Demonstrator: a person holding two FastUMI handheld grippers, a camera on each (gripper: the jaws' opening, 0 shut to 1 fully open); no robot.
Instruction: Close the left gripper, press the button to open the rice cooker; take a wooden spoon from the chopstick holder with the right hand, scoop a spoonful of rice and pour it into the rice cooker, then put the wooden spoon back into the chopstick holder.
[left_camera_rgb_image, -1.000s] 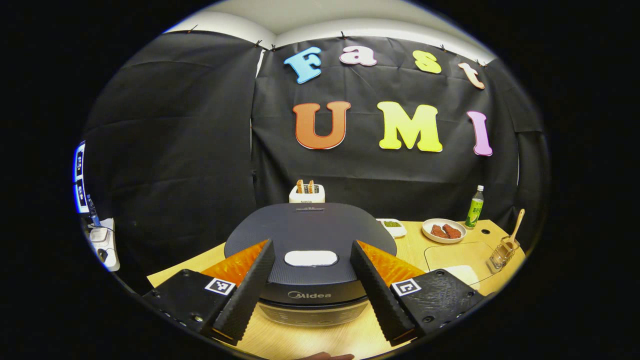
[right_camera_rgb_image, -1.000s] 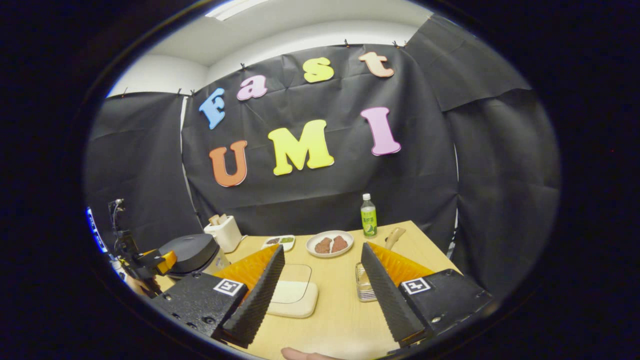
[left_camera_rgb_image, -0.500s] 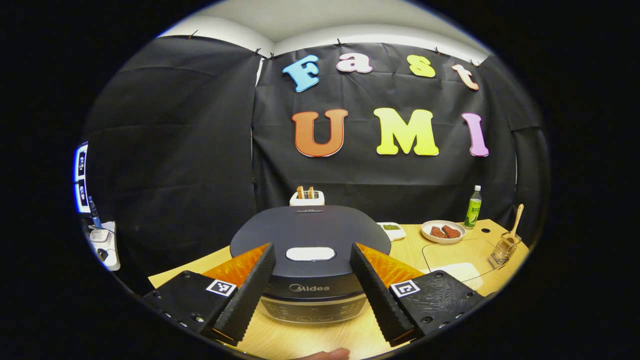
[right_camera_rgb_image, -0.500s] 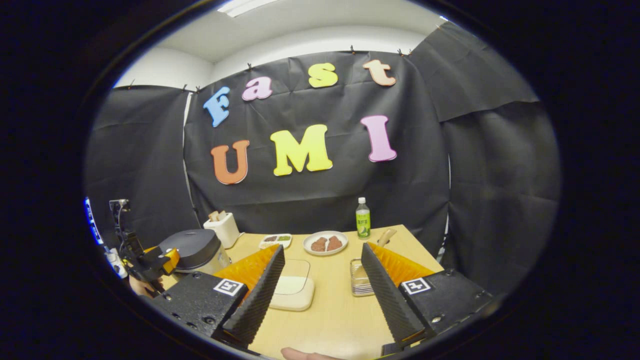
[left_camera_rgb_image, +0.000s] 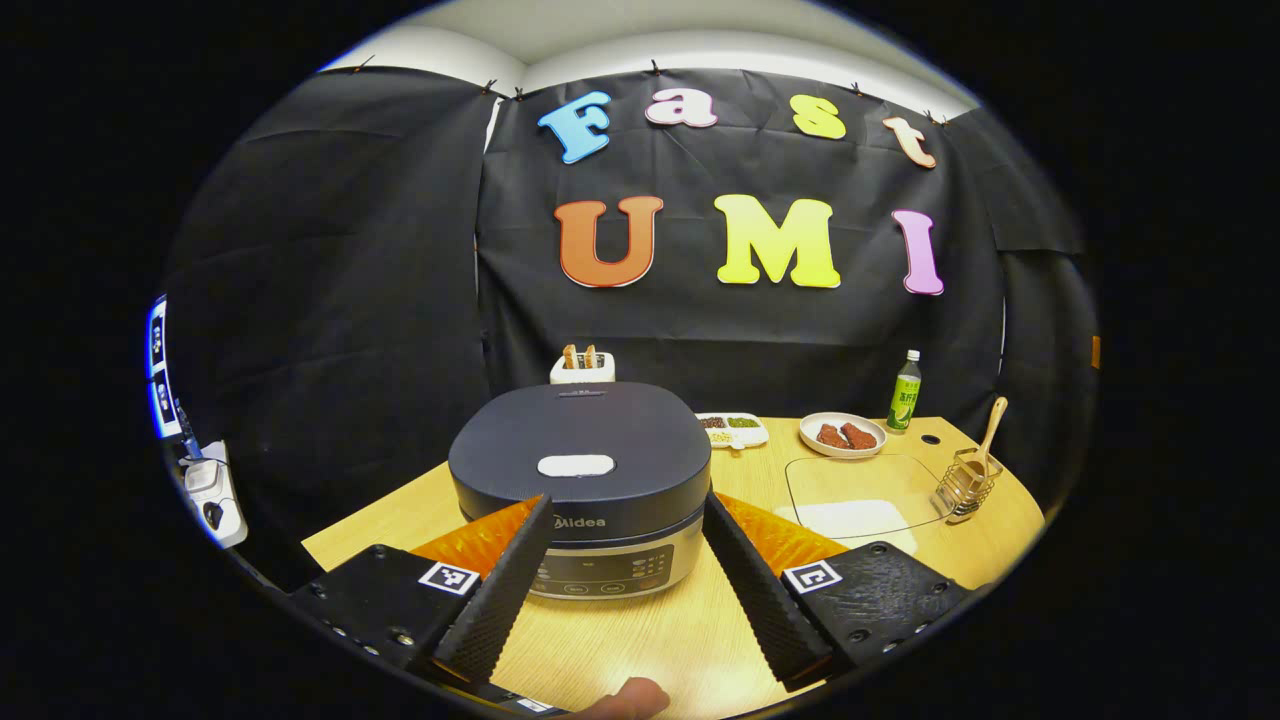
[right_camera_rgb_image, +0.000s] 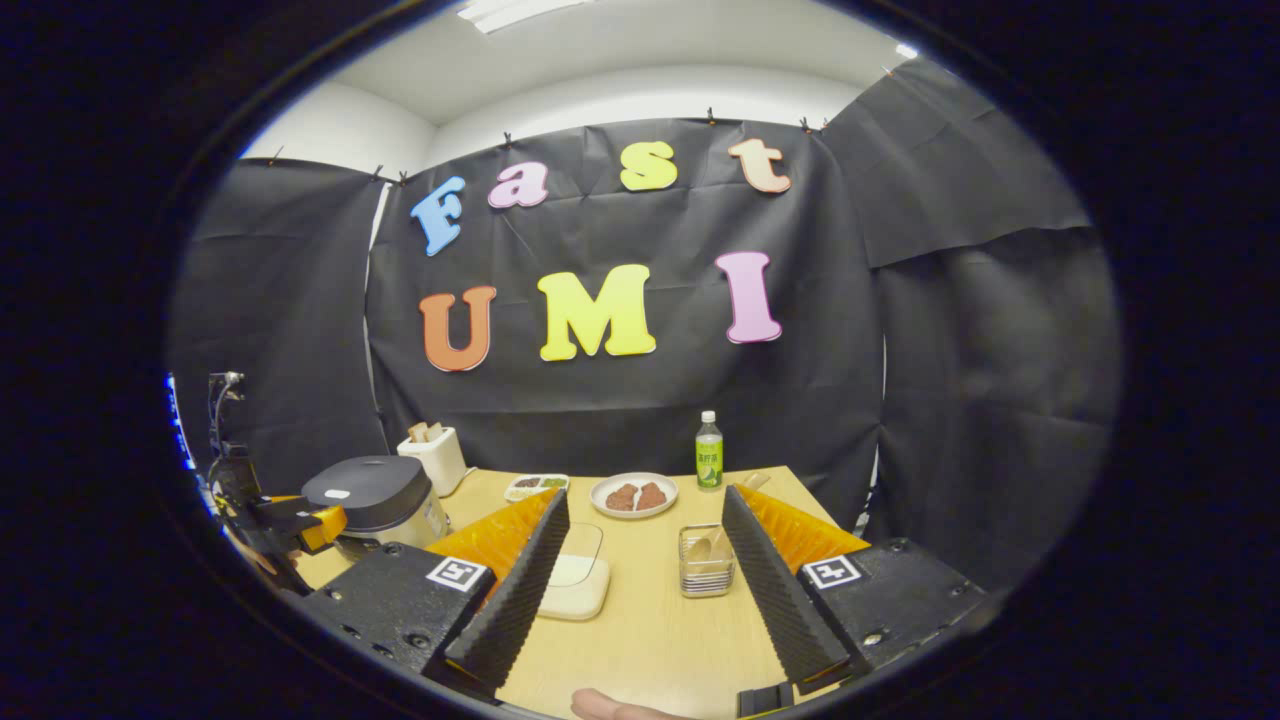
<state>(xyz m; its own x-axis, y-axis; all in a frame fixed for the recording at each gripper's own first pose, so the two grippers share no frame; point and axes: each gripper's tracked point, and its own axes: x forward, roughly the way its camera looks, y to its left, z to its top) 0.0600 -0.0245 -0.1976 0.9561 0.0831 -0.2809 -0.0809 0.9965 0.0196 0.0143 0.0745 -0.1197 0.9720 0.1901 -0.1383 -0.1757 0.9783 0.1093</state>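
While level, both hand-held grippers (left_camera_rgb_image: 625, 590) (right_camera_rgb_image: 640, 590) agape.

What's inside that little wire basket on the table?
A wooden spoon stands in the small wire chopstick holder, its handle poking up over the rim. Through the wires, the spoon's bowl shows near the bottom. Whether anything else lies underneath is too small to tell.

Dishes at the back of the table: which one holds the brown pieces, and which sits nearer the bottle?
The round white plate holds the two brown pieces and sits next to the green bottle. The divided tray, nearer the rice cooker, holds green and dark fillings.
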